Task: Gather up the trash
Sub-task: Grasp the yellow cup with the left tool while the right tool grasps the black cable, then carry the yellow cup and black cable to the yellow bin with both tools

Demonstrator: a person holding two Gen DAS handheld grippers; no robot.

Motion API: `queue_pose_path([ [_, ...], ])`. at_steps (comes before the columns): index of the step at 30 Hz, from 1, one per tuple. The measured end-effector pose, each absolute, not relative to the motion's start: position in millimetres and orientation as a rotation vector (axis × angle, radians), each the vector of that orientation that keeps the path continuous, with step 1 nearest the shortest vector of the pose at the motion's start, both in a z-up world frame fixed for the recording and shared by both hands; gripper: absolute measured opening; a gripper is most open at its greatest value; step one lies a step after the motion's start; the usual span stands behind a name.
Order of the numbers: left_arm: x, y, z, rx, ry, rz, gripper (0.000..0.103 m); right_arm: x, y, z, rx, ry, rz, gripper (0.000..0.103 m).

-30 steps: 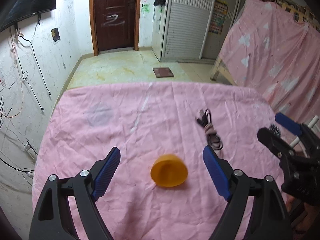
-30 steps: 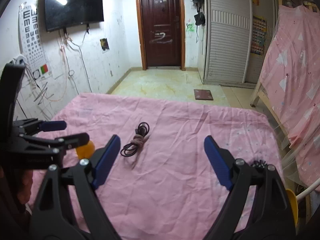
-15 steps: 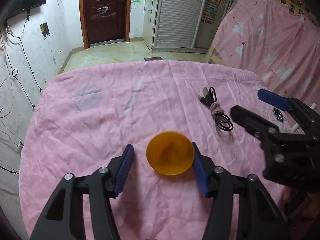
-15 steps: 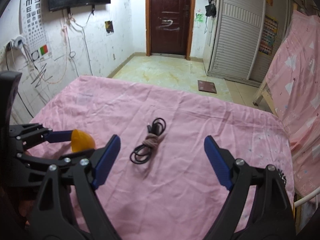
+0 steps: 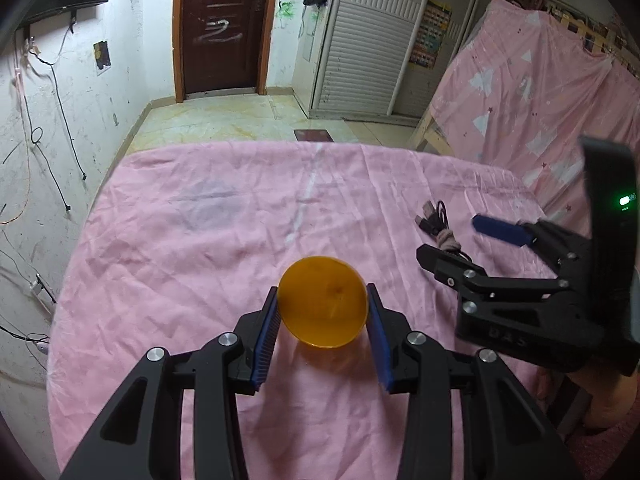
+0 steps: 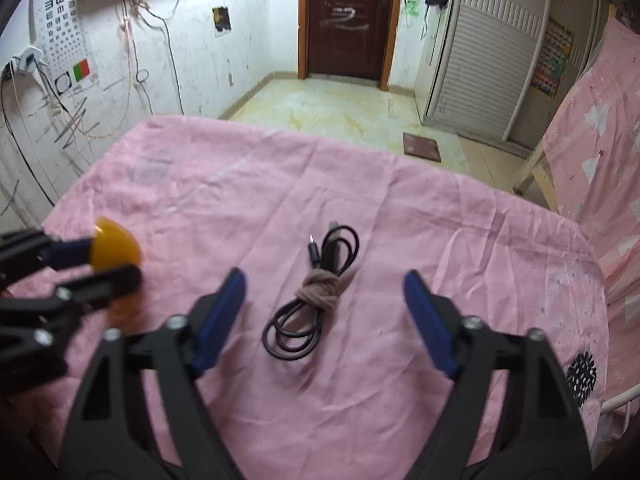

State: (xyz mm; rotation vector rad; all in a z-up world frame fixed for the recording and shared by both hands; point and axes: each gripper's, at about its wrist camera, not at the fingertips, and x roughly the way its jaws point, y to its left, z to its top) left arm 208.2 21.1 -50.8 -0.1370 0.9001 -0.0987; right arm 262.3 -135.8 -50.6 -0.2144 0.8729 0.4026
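Observation:
An orange half-shell cup (image 5: 322, 301) is held between the blue pads of my left gripper (image 5: 322, 312), lifted just above the pink sheet; it also shows in the right wrist view (image 6: 115, 250). My left gripper (image 6: 96, 264) appears at the left edge there. A coiled black cable tied with a brown band (image 6: 316, 292) lies on the sheet between the wide-open fingers of my right gripper (image 6: 324, 288), which hovers over it. In the left wrist view the cable (image 5: 440, 228) lies beyond the right gripper (image 5: 464, 244).
The pink sheet (image 6: 360, 200) covers a table whose far edge drops to a tiled floor. A black spiky object (image 6: 582, 376) lies near the sheet's right edge. A pink-draped rack (image 5: 540, 92) stands at right, a wall with dangling wires (image 5: 40, 140) at left.
My left gripper closed from wide open onto the orange cup and lifted it. My right gripper moved forward and down over the coiled cable, still open.

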Motion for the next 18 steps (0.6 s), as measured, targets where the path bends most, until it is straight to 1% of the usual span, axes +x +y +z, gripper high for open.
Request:
queue_pose_path([
  [1,207.8,22.7,-49.6,-0.14,0.897,-0.096,0.034,263.1,-136.4,-50.3,-0.212,0.871,0.4,0.062],
  [3,207.9,25.2,-48.2,-0.145,0.895,-0.092,0.034,264.4,-137.8,-49.3,-0.215,0.863,0.388,0.049],
  [4,208.0,25.8,-47.9,-0.147,0.896,-0.09,0.034,265.2,-138.5,-50.7,-0.215,0.869,0.388,0.048],
  [6,208.1,25.9,-48.2,-0.149,0.899,-0.089,0.034,267.2,-139.3,-53.1,-0.21,0.885,0.394,0.041],
  [7,208.6,25.6,-48.3,-0.15,0.9,-0.089,0.034,267.8,-139.0,-53.5,-0.212,0.886,0.393,0.039],
  [10,207.8,26.6,-47.1,-0.156,0.897,-0.083,0.034,269.0,-136.2,-54.8,-0.217,0.896,0.412,0.027],
  [11,207.3,26.9,-45.8,-0.158,0.895,-0.08,0.034,268.9,-135.4,-54.6,-0.218,0.897,0.418,0.017],
  [18,200.8,30.0,-37.0,-0.157,0.877,-0.062,0.034,261.8,-137.7,-48.3,-0.222,0.864,0.402,0.017],
])
